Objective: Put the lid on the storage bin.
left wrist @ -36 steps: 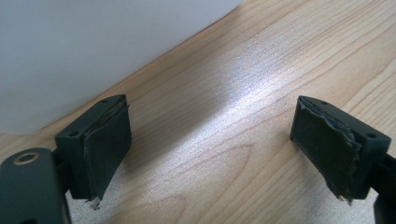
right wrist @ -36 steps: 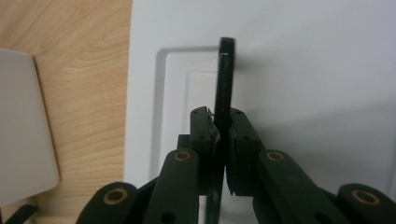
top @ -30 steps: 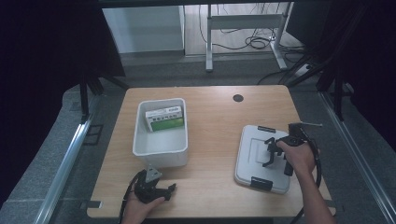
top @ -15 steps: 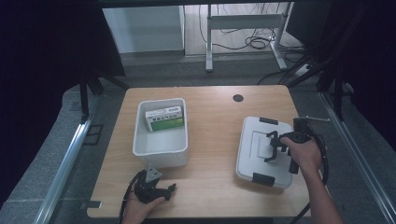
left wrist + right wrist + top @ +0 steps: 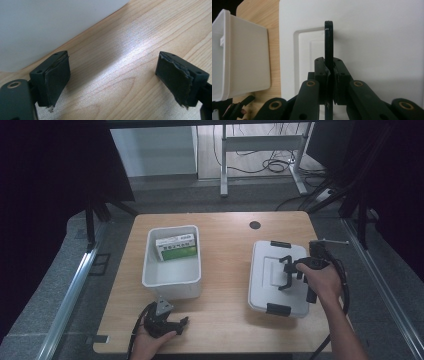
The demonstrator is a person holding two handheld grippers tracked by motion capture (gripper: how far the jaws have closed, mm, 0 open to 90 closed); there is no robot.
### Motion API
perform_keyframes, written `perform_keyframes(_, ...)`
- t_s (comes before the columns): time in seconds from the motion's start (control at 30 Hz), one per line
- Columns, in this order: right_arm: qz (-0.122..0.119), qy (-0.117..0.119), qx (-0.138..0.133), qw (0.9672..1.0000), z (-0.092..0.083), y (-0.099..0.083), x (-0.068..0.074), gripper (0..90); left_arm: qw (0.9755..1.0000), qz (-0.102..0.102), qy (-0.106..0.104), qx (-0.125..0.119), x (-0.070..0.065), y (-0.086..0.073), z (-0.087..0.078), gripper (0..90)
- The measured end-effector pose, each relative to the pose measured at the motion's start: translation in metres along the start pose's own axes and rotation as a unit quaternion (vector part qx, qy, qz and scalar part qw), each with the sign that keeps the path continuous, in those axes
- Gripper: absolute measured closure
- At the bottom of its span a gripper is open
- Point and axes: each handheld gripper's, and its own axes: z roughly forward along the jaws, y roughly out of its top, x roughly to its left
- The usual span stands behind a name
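A white lid (image 5: pixel 272 270) with black clips lies flat on the right half of the table. Its black handle (image 5: pixel 287 269) stands raised, and my right gripper (image 5: pixel 291 268) is shut on it; in the right gripper view the handle (image 5: pixel 328 45) runs up between the pinched pads (image 5: pixel 321 72). An open white bin (image 5: pixel 172 265) sits left of centre with a green and white box (image 5: pixel 176 247) inside. My left gripper (image 5: pixel 175 323) rests open on the table just in front of the bin, its pads (image 5: pixel 57 77) wide apart over bare wood.
A round dark hole (image 5: pixel 255 225) marks the table near its far edge. The wooden table (image 5: pixel 225 245) has bare room between bin and lid. The bin's white wall (image 5: pixel 50 27) rises close beyond the left jaws. Metal rails run along both sides of the table.
The right gripper has dragged the lid by its handle away from the person and slightly right, then held it there. The left gripper has stayed put.
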Motion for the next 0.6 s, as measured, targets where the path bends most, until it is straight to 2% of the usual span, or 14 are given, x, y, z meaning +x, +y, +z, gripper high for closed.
perform_keyframes(0.27,-0.019,0.009,0.003,0.9998,0.002,0.001,0.015,83.8,1.0,0.0,0.0,0.0,0.0,0.0,0.0,12.4)
perform_keyframes(0.43,-0.018,0.029,0.005,0.9994,0.003,0.001,0.025,83.8,1.0,-0.002,0.0,-0.001,0.0,0.0,0.0,12.4)
perform_keyframes(0.6,-0.03,0.032,0.008,0.999,0.004,0.001,0.035,83.8,1.0,0.0,0.0,-0.001,0.0,0.0,0.0,12.4)
